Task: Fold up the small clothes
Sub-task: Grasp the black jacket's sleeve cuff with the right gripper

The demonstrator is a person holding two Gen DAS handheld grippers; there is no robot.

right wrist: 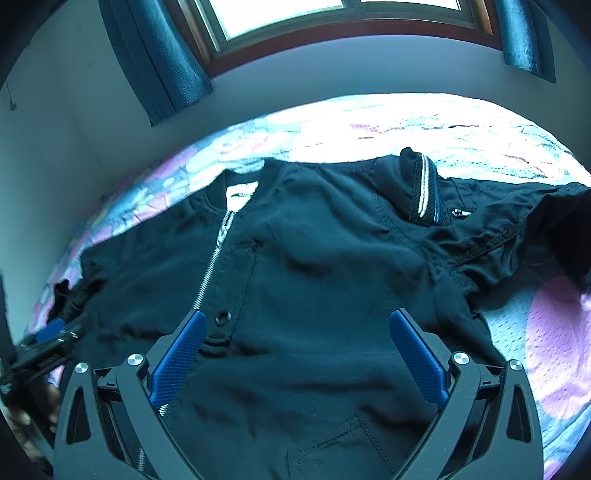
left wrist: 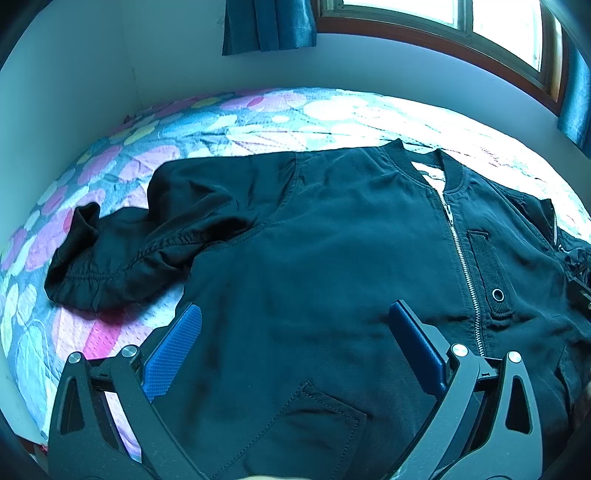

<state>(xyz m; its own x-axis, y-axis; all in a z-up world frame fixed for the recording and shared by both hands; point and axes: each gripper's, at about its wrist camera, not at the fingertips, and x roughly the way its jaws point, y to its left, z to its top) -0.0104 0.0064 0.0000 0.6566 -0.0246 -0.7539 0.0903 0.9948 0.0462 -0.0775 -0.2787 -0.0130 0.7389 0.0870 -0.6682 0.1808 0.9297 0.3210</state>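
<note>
Closest in, the left gripper [left wrist: 295,332] hangs over the lower front of the jacket [left wrist: 332,258], its 2 blue pads [left wrist: 173,350] spread wide with nothing between them. The right gripper [right wrist: 295,339] is just the same, its jaws parted and empty above the other half of the front. The black jacket lies face up and flat on the bed [left wrist: 122,177], zipped, with the zip [left wrist: 463,258] running up the chest to a ribbed collar [left wrist: 406,162]. A pocket flap with a metal snap [left wrist: 498,294] sits just beside the zip. On the left side, 1 sleeve [left wrist: 122,258] is bent back on itself and bunched on the flowered cover. On the right side, the other sleeve [right wrist: 517,225] trails outward, and a striped cuff [right wrist: 424,192] lies near the shoulder. Beyond the bed stands a pale wall [left wrist: 92,74], then a wood-framed window [right wrist: 332,22] with dark curtains [right wrist: 166,62] at its sides.
</note>
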